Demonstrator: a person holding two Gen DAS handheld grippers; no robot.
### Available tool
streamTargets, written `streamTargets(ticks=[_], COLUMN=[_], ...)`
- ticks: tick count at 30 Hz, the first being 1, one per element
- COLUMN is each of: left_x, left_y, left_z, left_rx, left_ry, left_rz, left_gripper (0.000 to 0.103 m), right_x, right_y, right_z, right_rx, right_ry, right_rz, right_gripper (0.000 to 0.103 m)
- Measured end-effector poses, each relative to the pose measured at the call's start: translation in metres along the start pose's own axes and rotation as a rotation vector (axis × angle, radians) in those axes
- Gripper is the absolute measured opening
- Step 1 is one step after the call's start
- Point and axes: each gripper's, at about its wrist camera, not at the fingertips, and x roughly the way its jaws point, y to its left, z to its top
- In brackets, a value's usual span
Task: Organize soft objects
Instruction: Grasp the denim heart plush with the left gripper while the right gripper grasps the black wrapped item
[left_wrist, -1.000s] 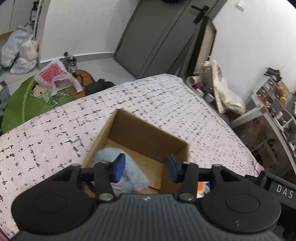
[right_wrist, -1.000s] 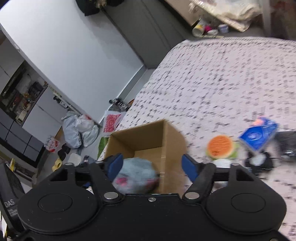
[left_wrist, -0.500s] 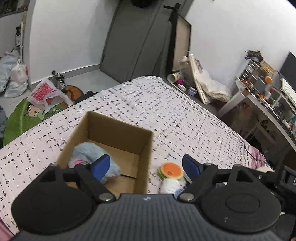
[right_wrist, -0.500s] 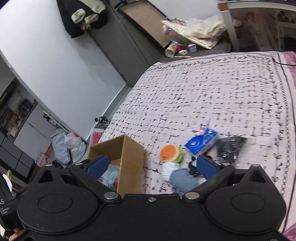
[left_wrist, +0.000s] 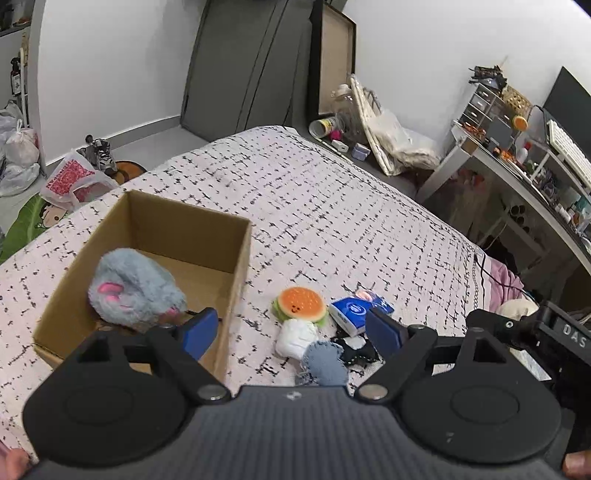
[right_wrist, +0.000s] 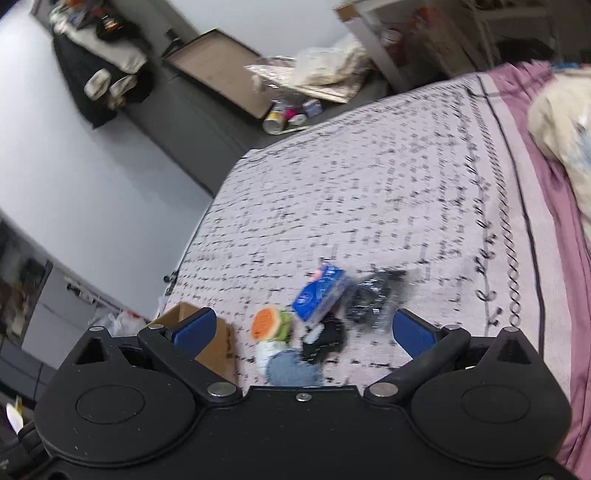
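Observation:
An open cardboard box (left_wrist: 236, 266) sits on the patterned bedspread, with a grey-blue plush mouse (left_wrist: 133, 291) lying inside. Right of the box lie a burger plush (left_wrist: 300, 303), a white soft piece (left_wrist: 297, 338), a denim piece (left_wrist: 325, 365), a blue tissue pack (left_wrist: 351, 310) and a black item (left_wrist: 356, 350). My left gripper (left_wrist: 291, 330) is open and empty, above the box's near right corner and the pile. My right gripper (right_wrist: 303, 330) is open and empty, above the burger plush (right_wrist: 267, 325), tissue pack (right_wrist: 319, 295), denim piece (right_wrist: 291, 371) and box (right_wrist: 218, 350).
The bedspread (left_wrist: 332, 221) stretches far beyond the pile. A desk with clutter (left_wrist: 517, 158) stands right of the bed. Bags (left_wrist: 74, 181) and shoes lie on the floor past the box. A pink sheet and cream blanket (right_wrist: 557, 118) lie at the right.
Both grippers have pulled back and swung right, away from the box toward the pile. The left jaws have opened wider. The plush mouse stays in the box.

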Motion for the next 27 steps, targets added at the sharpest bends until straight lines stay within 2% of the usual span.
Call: streamTargets(ticks=[5, 10, 15, 21, 27], left_x=[0.011, 0.029, 0.054, 0.084, 0.106], left_y=[-0.011, -0.023, -0.037, -0.051, -0.052], left_z=[-0.006, -0.011, -0.017, -0.029, -0.036], left_rx=[0.014, 0.035, 0.03, 0.053, -0.044], left_ry=[0.013, 0.031, 0.081, 0.142, 0.21], left_rz=[0.008, 0.034, 0.061, 0.102, 0.18], left_gripper=[0.086, 0.086, 0.086, 0.085, 0.08], right_x=[0.011, 0.023, 0.041, 0.059, 0.08], right_y=[-0.022, -0.037, -0.05, -0.063, -0.066], right_z=[-0.001, -0.004, -0.001, 0.007, 0.006], right_rx=[0.066, 0.14, 0.164, 0.2, 0.177], right_ry=[0.041, 0.073, 0.096, 0.093, 0.116], right_rz=[-0.035, 0.012, 0.027, 0.042, 0.004], right_gripper=[0.103, 0.1, 0.084, 0.077, 0.076])
